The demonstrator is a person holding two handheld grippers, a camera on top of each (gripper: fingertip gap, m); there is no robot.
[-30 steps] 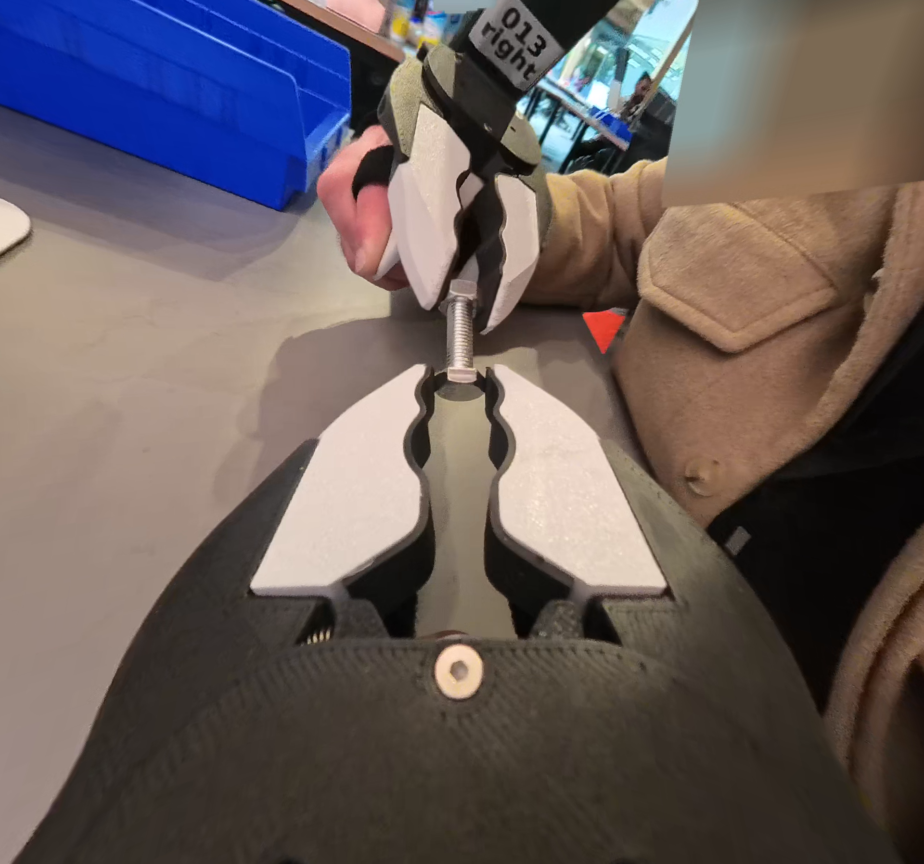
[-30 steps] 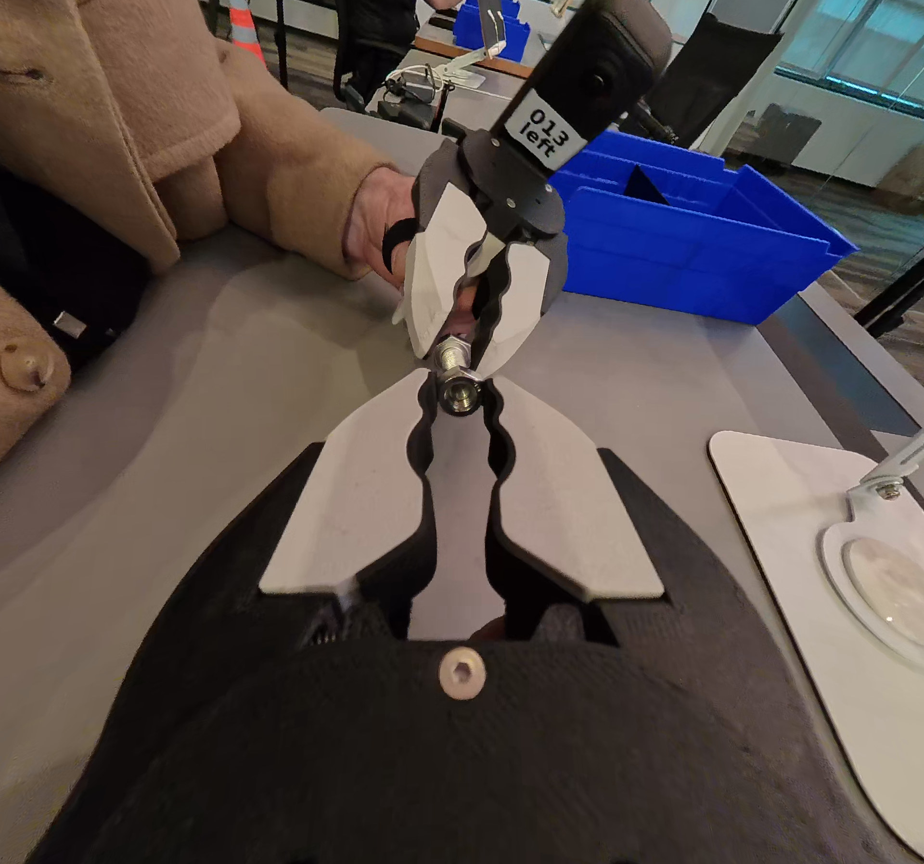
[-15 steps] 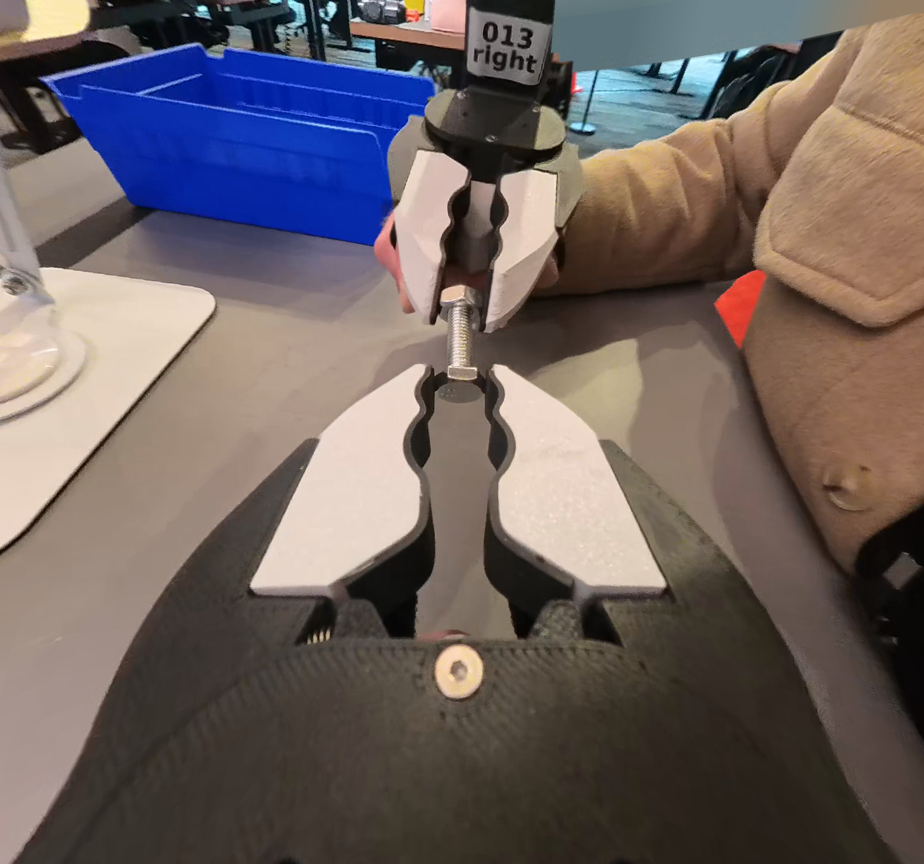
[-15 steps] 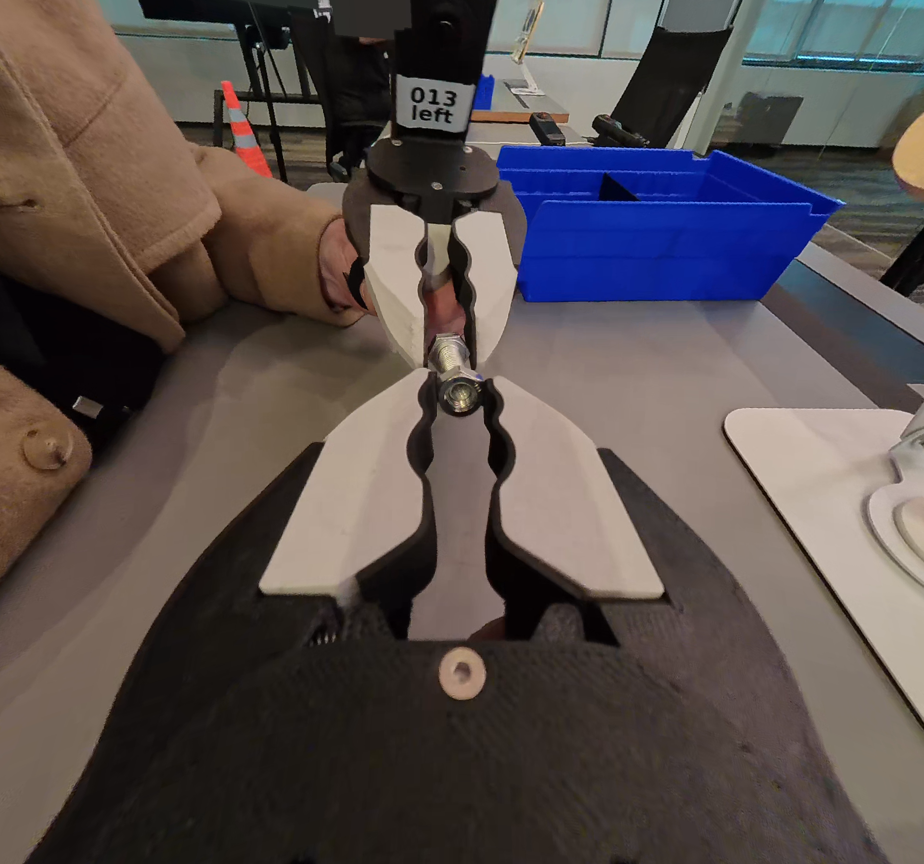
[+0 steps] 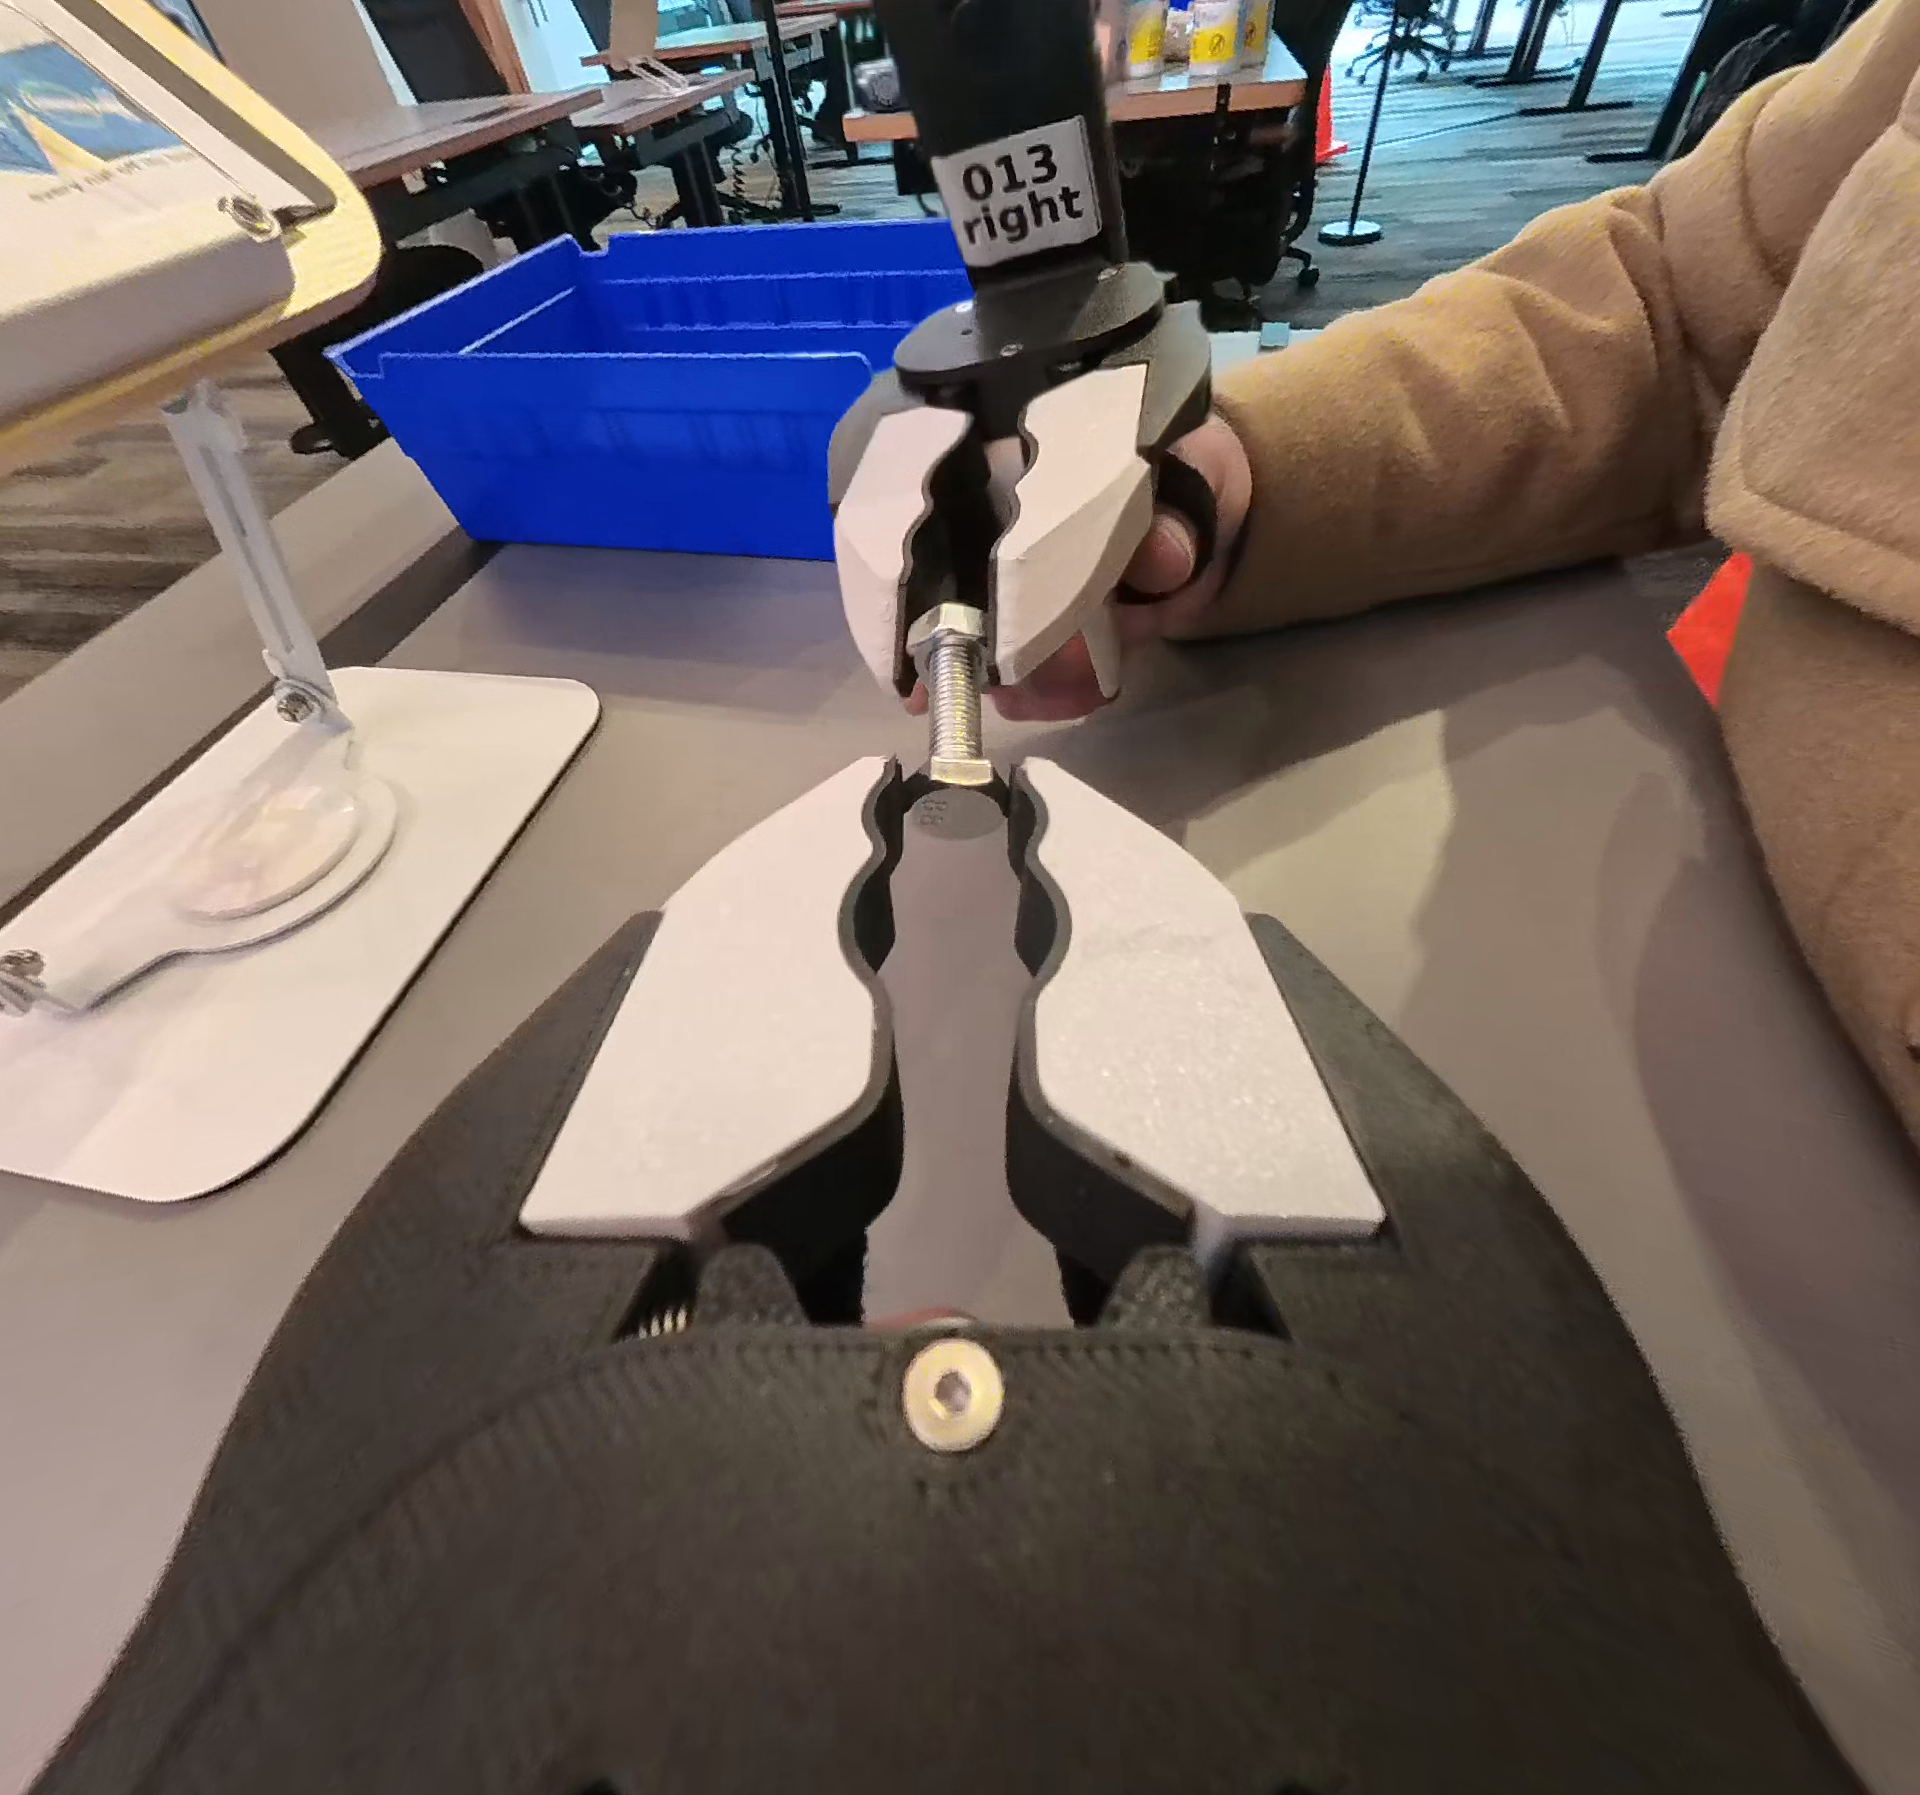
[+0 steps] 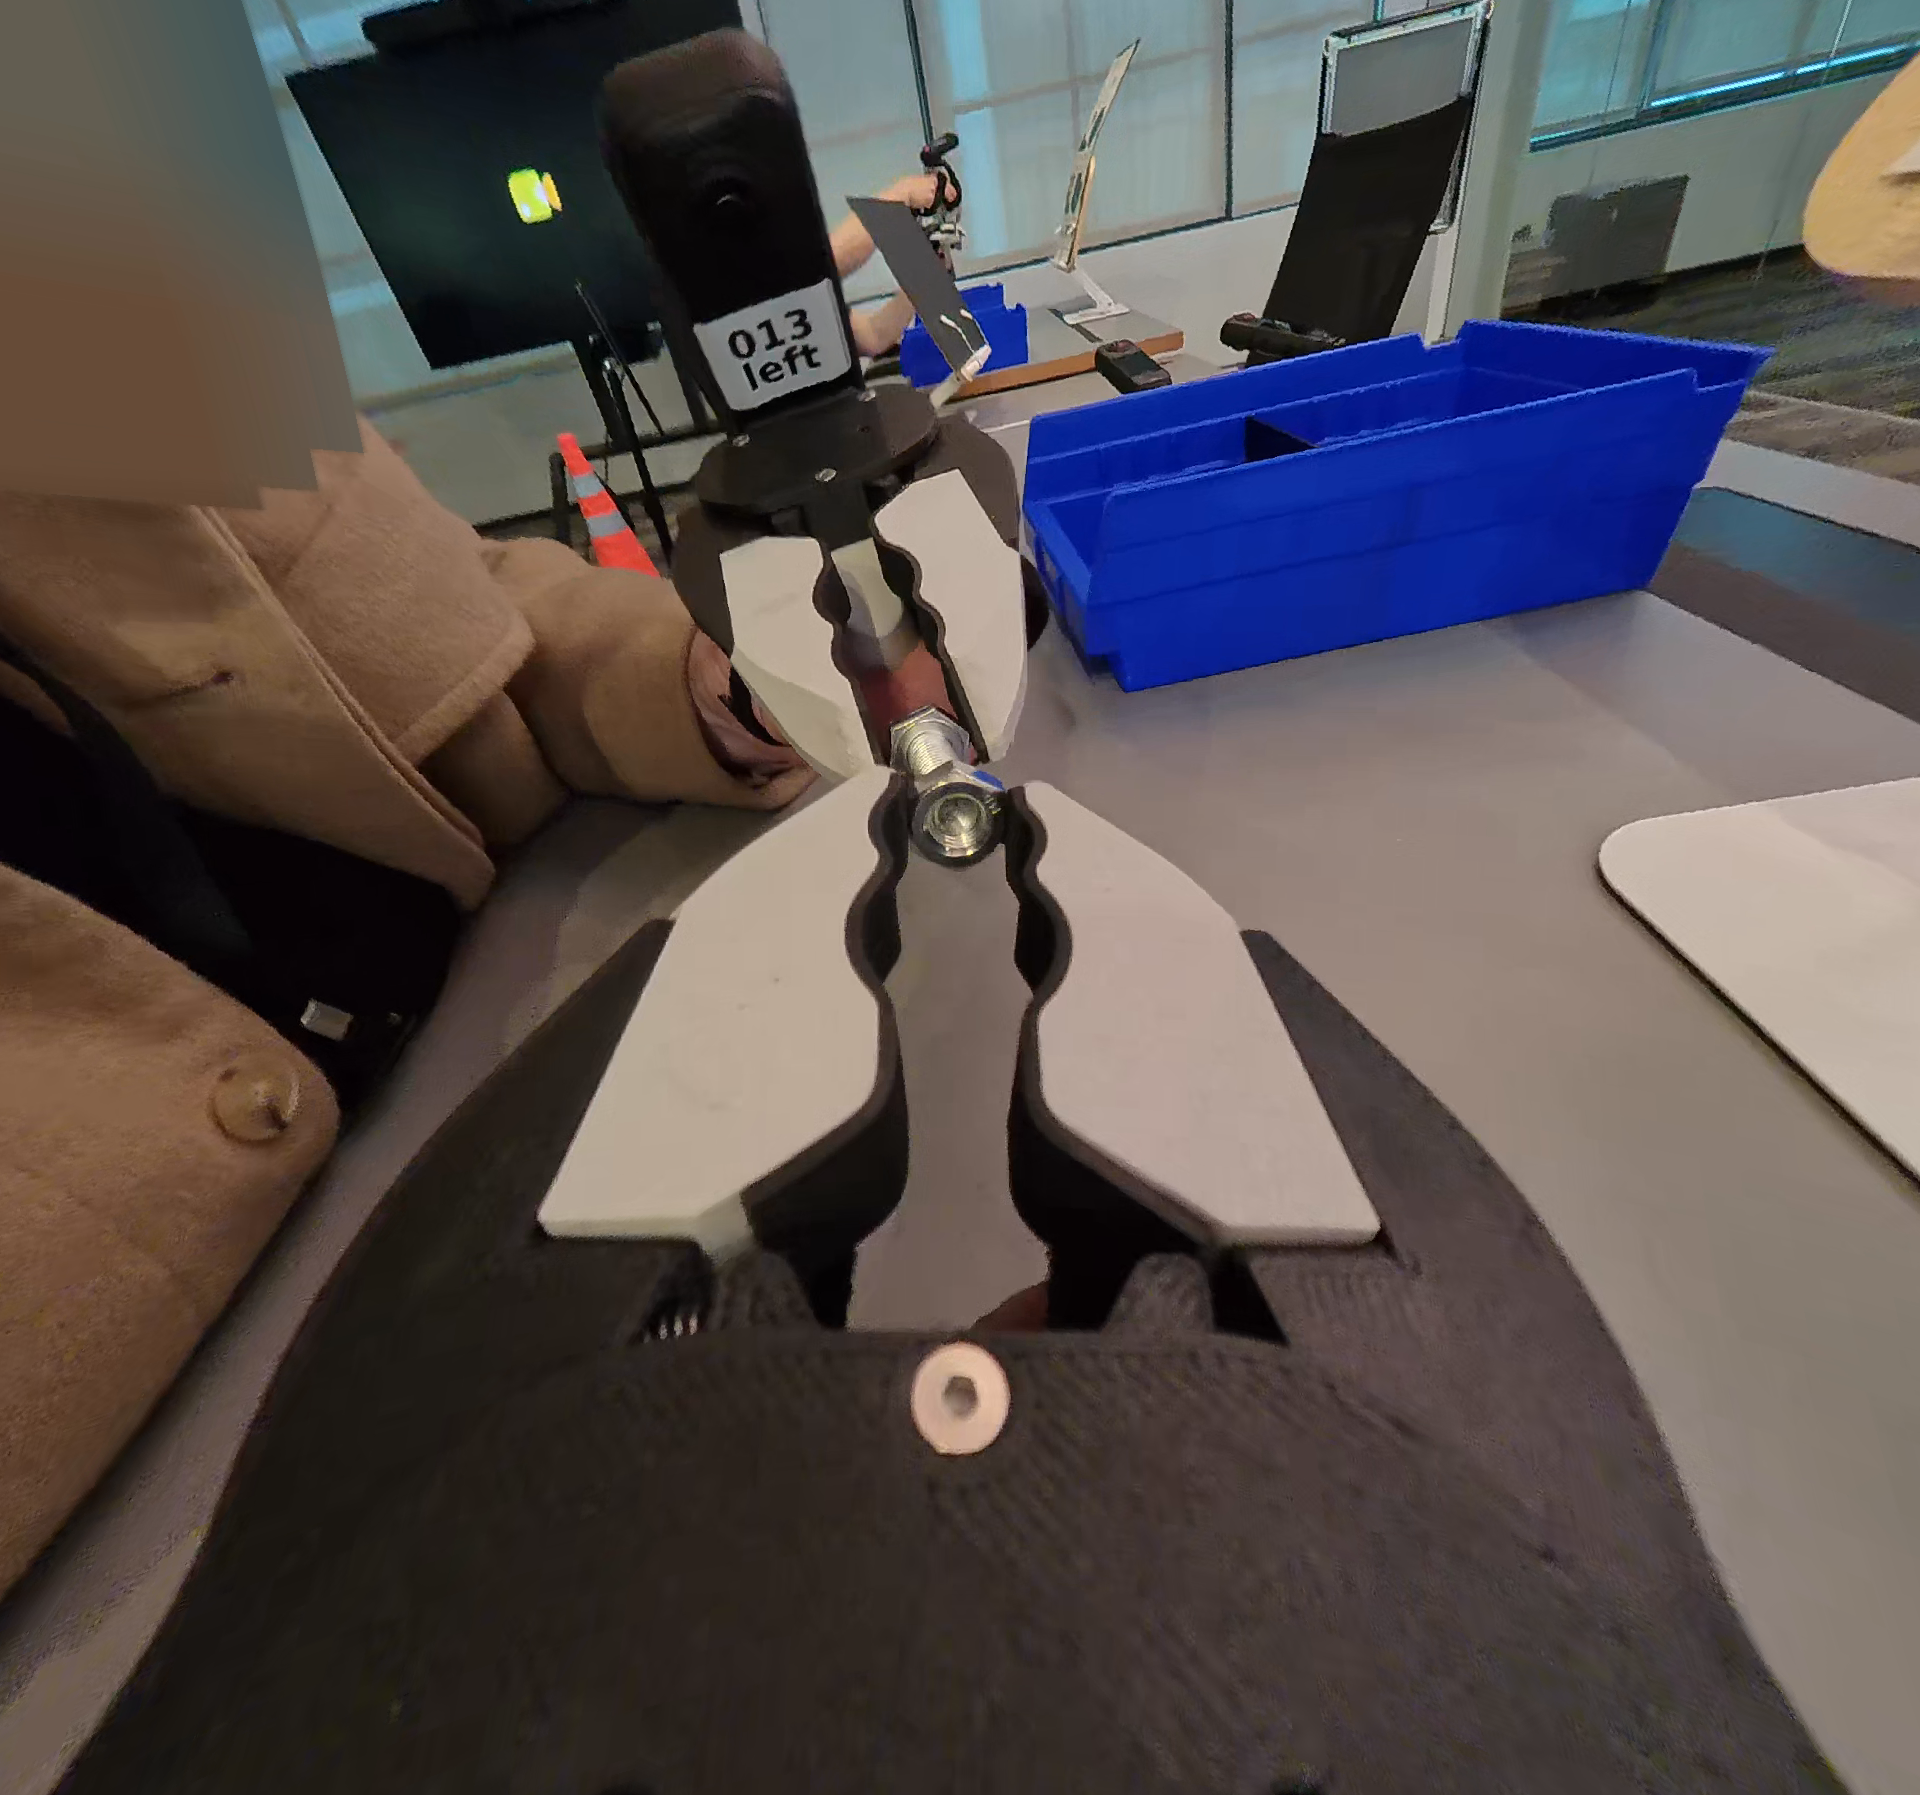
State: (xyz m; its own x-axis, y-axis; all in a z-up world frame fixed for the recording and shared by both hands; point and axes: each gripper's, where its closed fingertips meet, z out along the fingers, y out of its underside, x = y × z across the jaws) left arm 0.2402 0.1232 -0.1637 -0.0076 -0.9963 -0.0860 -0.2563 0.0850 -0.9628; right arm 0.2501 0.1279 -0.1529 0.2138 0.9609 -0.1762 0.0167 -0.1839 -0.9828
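A silver bolt [image 5: 954, 706] with a hex nut [image 5: 943, 623] threaded on it spans the gap between my two grippers above the grey table [image 5: 1455, 862]. My left gripper [image 5: 954, 789] is shut on the bolt's hex head. My right gripper [image 5: 945, 644] faces it, tilted, and is shut on the nut at the other end of the thread. In the right wrist view, the right gripper [image 6: 954, 810] clamps the nut [image 6: 956, 823], whose bore shows the bolt's end. The left gripper [image 6: 925, 748] holds the bolt's [image 6: 920, 748] far end just beyond.
A blue bin [image 5: 644, 436] stands at the table's back and also shows in the right wrist view [image 6: 1351, 509]. A white stand base [image 5: 312, 914] carrying a tilted board lies left of the left gripper. The person's tan coat sleeve [image 5: 1507, 457] lies on the right. The grippers are tip to tip, or close to it.
Both grippers have kept their grip and rolled against each other about the bolt's axis. Both views have swung round, so the bin and white base sit elsewhere in frame.
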